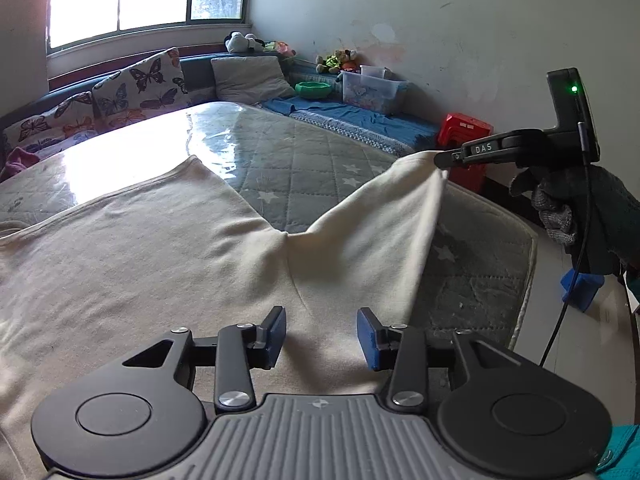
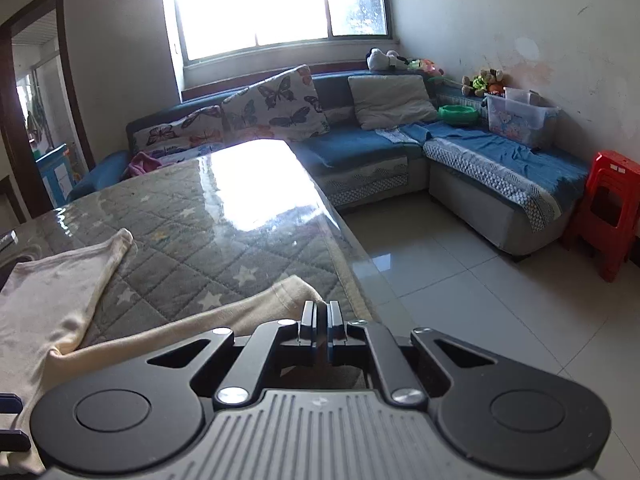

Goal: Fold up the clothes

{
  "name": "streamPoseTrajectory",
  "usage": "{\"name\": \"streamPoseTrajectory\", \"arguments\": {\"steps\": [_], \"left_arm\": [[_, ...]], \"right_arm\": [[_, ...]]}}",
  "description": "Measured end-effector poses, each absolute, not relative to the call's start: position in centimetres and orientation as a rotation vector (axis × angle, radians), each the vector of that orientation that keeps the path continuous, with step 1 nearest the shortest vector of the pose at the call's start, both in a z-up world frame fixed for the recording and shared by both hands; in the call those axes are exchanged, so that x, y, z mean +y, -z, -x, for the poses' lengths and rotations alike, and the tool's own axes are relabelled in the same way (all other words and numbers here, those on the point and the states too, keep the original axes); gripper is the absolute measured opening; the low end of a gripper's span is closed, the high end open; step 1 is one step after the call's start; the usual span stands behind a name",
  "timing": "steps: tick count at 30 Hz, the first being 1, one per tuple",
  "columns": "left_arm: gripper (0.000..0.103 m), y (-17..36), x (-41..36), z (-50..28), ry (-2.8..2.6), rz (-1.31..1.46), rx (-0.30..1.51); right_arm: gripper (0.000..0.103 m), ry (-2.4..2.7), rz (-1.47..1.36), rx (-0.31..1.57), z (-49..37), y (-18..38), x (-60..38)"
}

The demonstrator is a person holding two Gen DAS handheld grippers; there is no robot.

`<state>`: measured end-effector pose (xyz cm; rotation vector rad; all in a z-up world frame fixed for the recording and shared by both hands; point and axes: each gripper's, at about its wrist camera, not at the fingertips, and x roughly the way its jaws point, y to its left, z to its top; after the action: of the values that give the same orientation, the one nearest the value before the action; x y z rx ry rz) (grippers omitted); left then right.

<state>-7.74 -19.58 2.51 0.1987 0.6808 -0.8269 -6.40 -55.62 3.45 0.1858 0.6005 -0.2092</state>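
Left gripper (image 1: 321, 334) fingers spread over the cream garment (image 1: 140, 248), right gripper (image 1: 444, 159) seemingly clenched on its sleeve near the worktop (image 1: 304, 152) edge.

Bright window (image 2: 280, 4), blue corner sofa (image 2: 360, 152) with butterfly cushions (image 2: 276, 104), red stool (image 2: 608, 208), pale tiled floor (image 2: 460, 280), scuffed white wall (image 2: 520, 12)

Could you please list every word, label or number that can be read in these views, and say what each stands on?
"DAS": on the finger of the right gripper, which pinches the cream garment.
White sticker on the red stool: too small to read.
Printed picture on the clear storage box: blurred, no legible words.
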Motion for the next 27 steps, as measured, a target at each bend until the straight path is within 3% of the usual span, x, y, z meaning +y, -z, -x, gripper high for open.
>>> {"name": "streamPoseTrajectory", "arguments": {"steps": [14, 23, 27], "left_arm": [[0.055, -2.0, -19.3, 7.7, 0.898, -0.123, 0.684], [0.062, -4.0, -11.8, 8.7, 0.780, 0.032, 0.607], [0.065, -4.0, -7.1, 9.2, 0.667, 0.092, 0.592]], "right_arm": [[0.004, 0.110, -0.048, 0.485, 6.4, -11.0, -50.8], [0.004, -0.106, 0.109, 0.392, 5.3, -17.2, -41.8], [0.004, -0.289, 0.194, 0.403, 3.9, -17.5, -34.6]]}}
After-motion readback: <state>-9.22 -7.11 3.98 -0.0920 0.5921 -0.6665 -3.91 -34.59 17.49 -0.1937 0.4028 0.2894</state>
